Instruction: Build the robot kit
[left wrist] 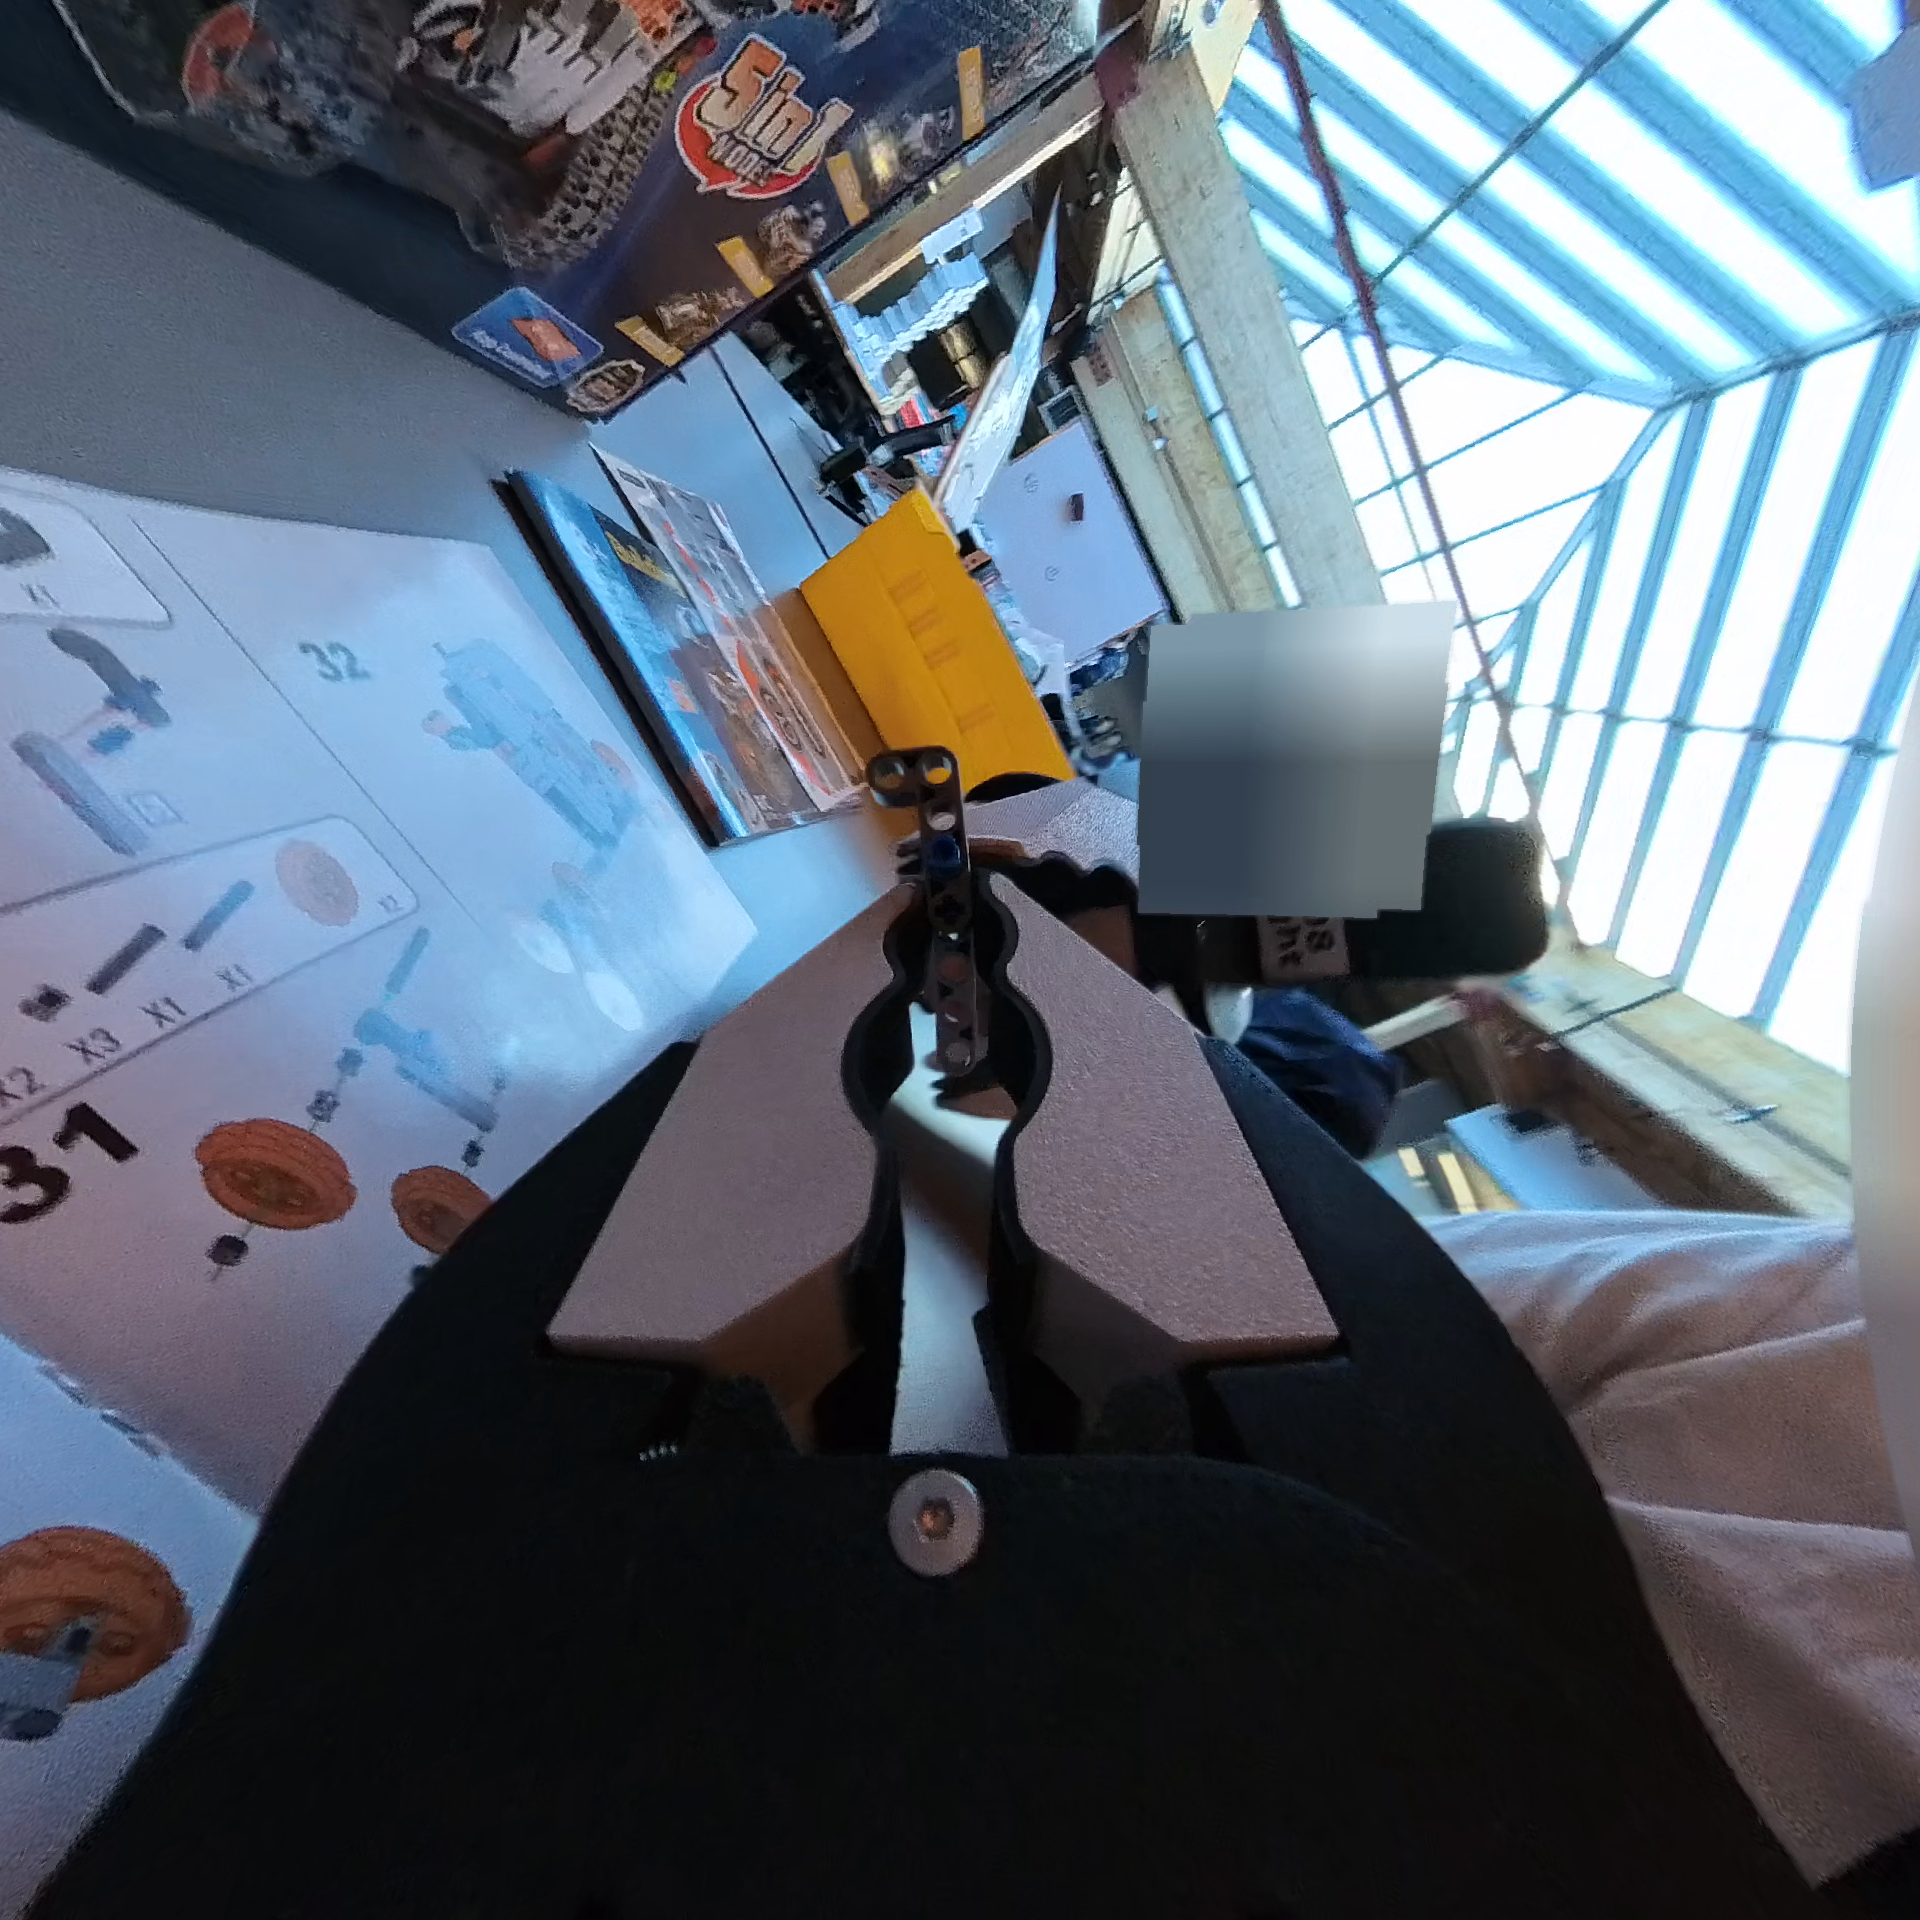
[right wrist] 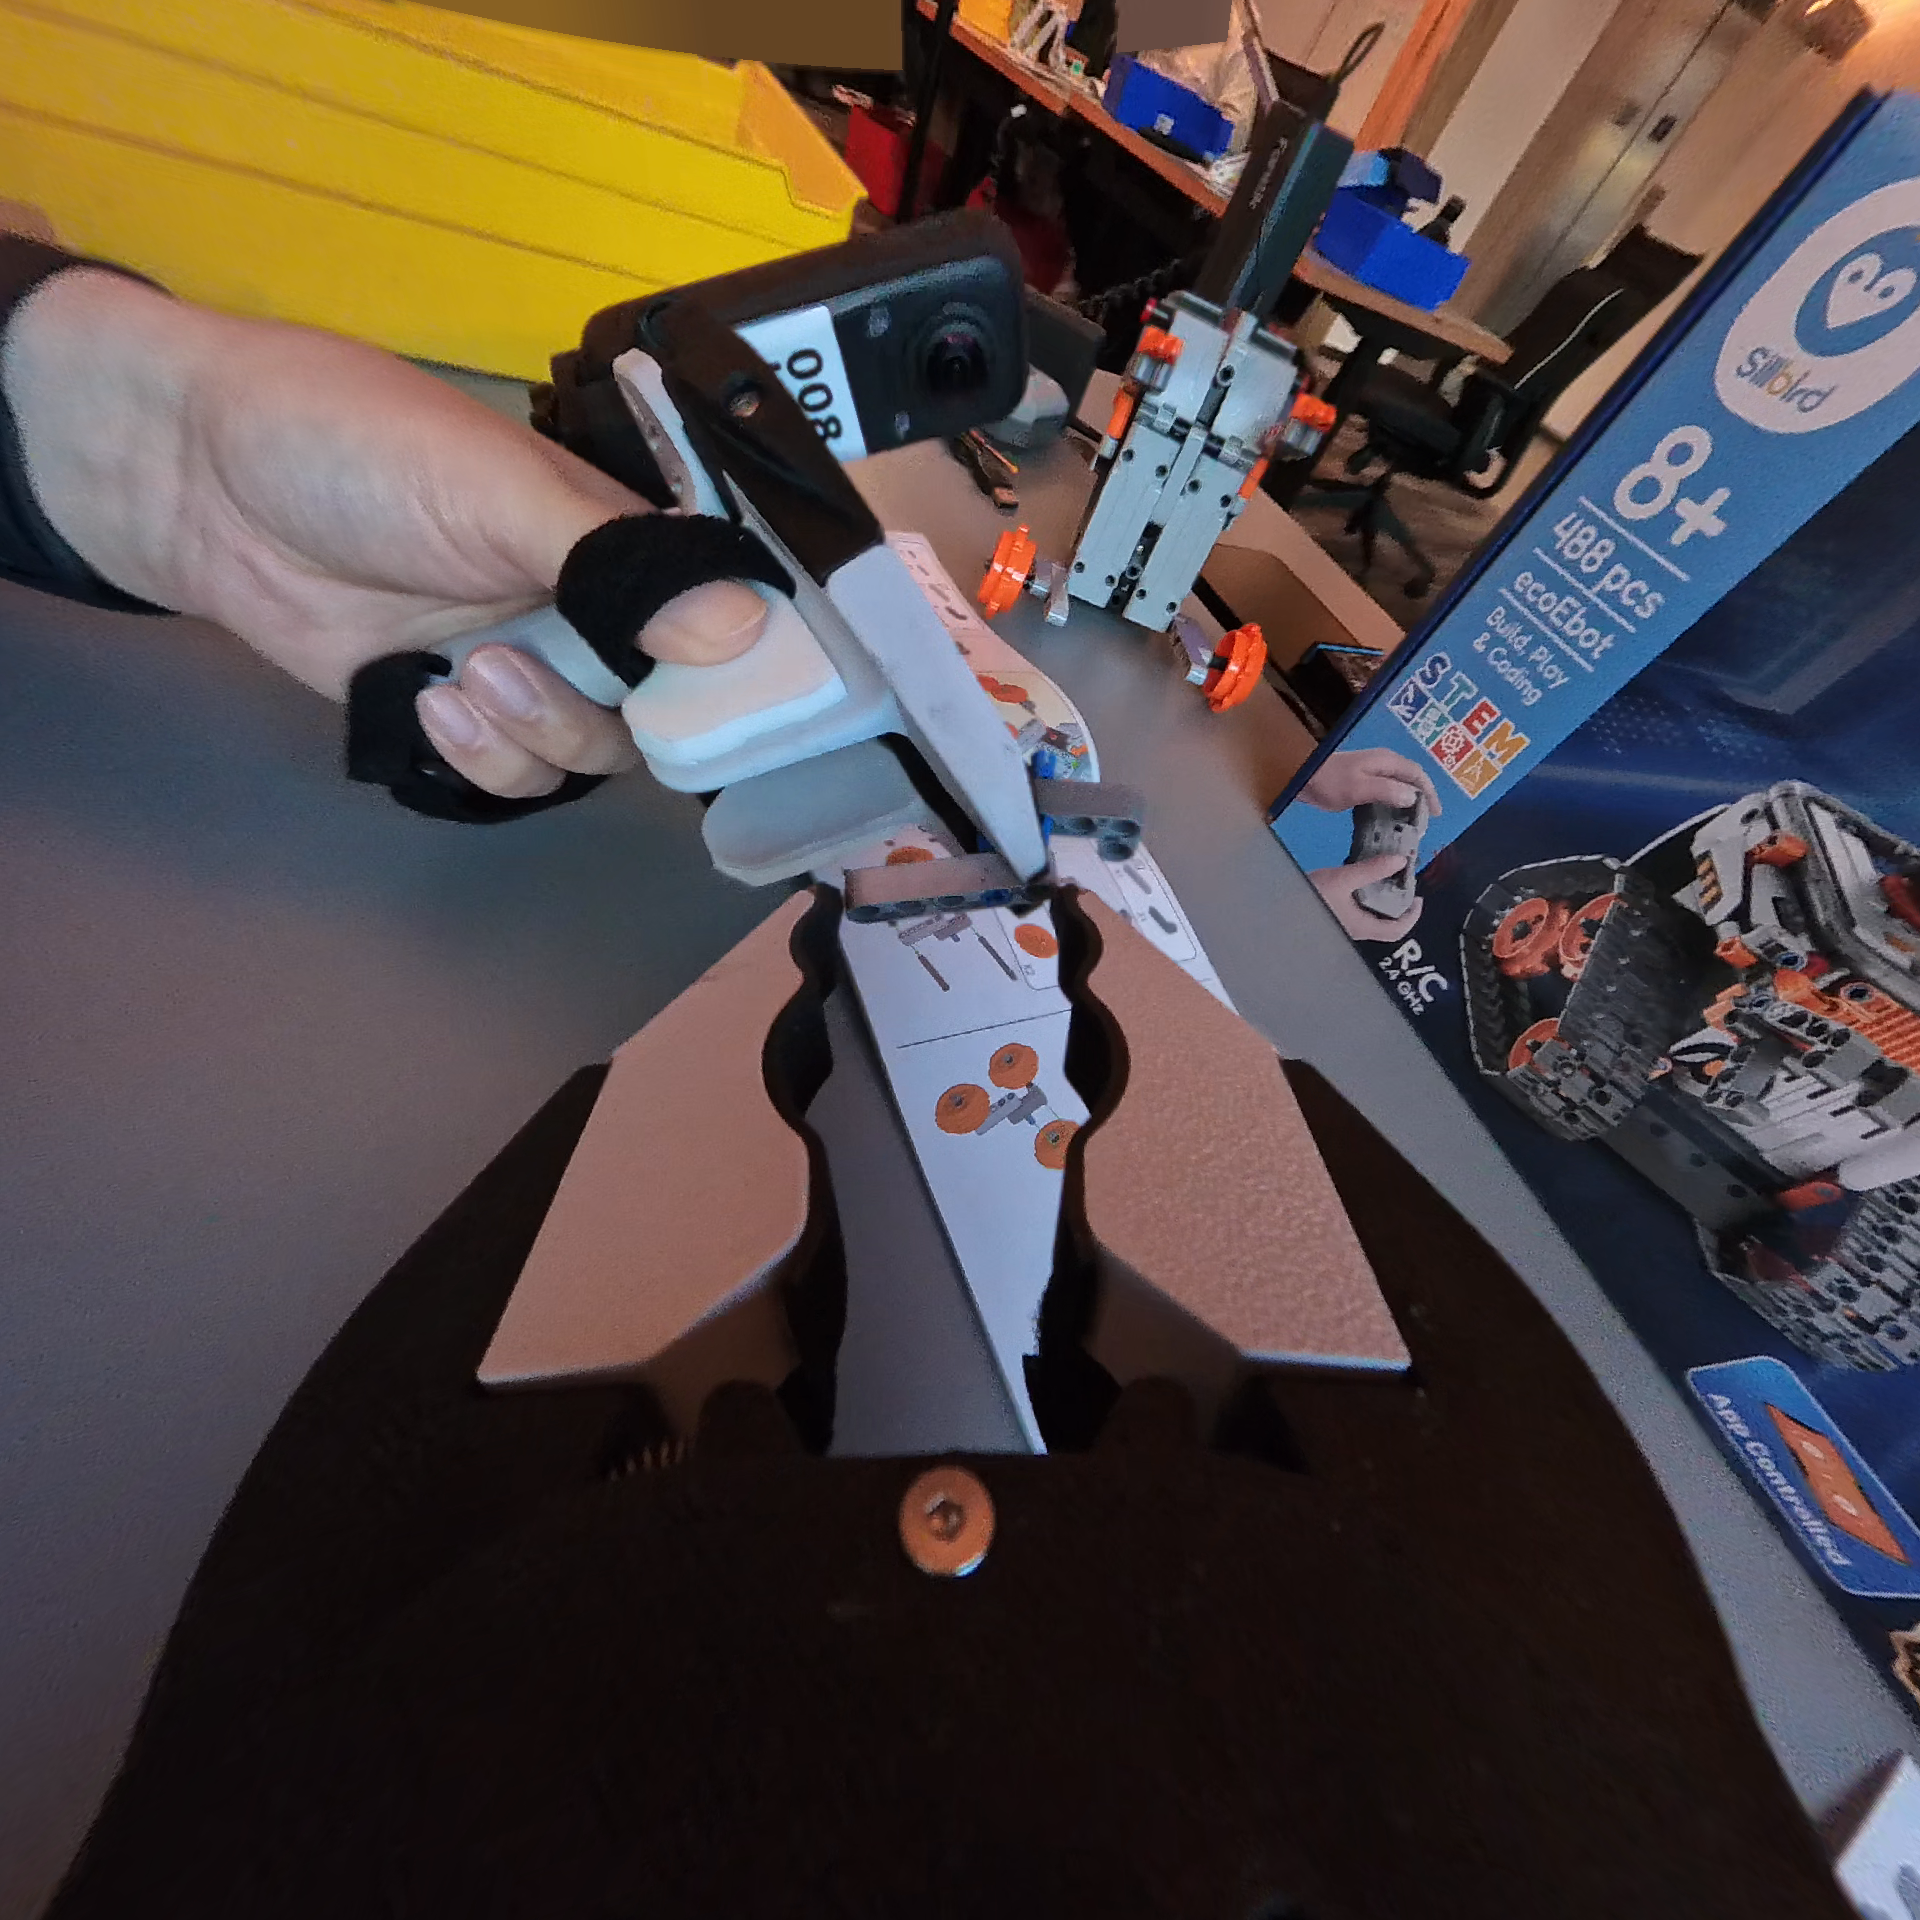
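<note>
My left gripper point(left wrist: 940, 899) is shut on a dark grey holed beam point(left wrist: 948, 966) with a T-shaped top and a blue pin, and holds it above the table. In the right wrist view a hand point(right wrist: 260, 468) holds that left gripper point(right wrist: 1029, 868), pinching the same beam point(right wrist: 925, 896). My right gripper point(right wrist: 945, 914) is open. Its fingertips point(right wrist: 821, 914) stand on either side of the beam, close to it, with nothing gripped. One tan finger of the right gripper point(left wrist: 1049, 826) shows just behind the beam in the left wrist view.
An open instruction booklet point(right wrist: 987, 1091) lies on the grey table point(right wrist: 260, 1039) under both grippers. A blue toy box point(right wrist: 1662, 831) stands at the right. A partly built grey and orange model point(right wrist: 1184, 468) stands behind, with a yellow bin point(right wrist: 364, 187) at the back left. More booklets point(left wrist: 707, 644) lie nearby. The tips of both grippers are at nearly the same place.
</note>
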A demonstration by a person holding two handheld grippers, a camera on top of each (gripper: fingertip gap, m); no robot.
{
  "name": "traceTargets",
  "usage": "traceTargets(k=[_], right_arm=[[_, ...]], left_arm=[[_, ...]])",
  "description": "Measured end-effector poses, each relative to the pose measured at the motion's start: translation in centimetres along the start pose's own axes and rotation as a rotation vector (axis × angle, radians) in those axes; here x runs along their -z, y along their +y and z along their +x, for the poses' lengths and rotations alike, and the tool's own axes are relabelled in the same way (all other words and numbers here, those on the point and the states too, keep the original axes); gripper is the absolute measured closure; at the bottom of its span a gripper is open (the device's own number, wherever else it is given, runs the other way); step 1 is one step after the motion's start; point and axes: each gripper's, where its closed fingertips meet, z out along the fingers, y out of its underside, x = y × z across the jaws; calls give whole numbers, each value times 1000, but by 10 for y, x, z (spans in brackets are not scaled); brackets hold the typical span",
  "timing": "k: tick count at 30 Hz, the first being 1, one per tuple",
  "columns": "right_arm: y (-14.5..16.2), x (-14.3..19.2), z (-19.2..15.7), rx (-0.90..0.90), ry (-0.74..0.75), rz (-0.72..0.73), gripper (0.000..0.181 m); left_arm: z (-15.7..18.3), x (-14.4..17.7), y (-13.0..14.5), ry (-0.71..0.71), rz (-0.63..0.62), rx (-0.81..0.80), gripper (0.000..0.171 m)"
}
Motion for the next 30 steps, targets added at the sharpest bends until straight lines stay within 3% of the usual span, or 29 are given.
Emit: traceTargets(k=[3,9,12,14,17,19,22,24,26,30], right_arm=[[-16,18,11,-142,-50,109,135],[-35,33,35,-815,-269,330,137],[-40,36,29,-1023,-447,391,146],[-45,40,26,-1057,-540,413,154],[-49,48,36,-917,-475,418,154],[-46,52,44,-833,-388,363,148],[-46,63,34,-704,-344,272,141],[-46,71,16,-541,-337,207,133],[-41,79,0,-316,-277,135,123],[-36,94,-26,148,-189,-45,110]], left_arm=[[6,1,-5,-30,-1,-137,167],[26,-4,-5,-39,-13,-429,167],[40,-6,-1,21,-15,-453,167],[45,-6,-3,67,-1,-378,168],[48,-1,-13,128,45,-277,168],[52,0,-9,172,-12,-240,168],[60,0,-7,168,-17,-297,168],[63,-5,13,177,-148,-279,167],[59,-8,26,121,-198,-322,167],[67,-13,66,165,-479,-272,167]])
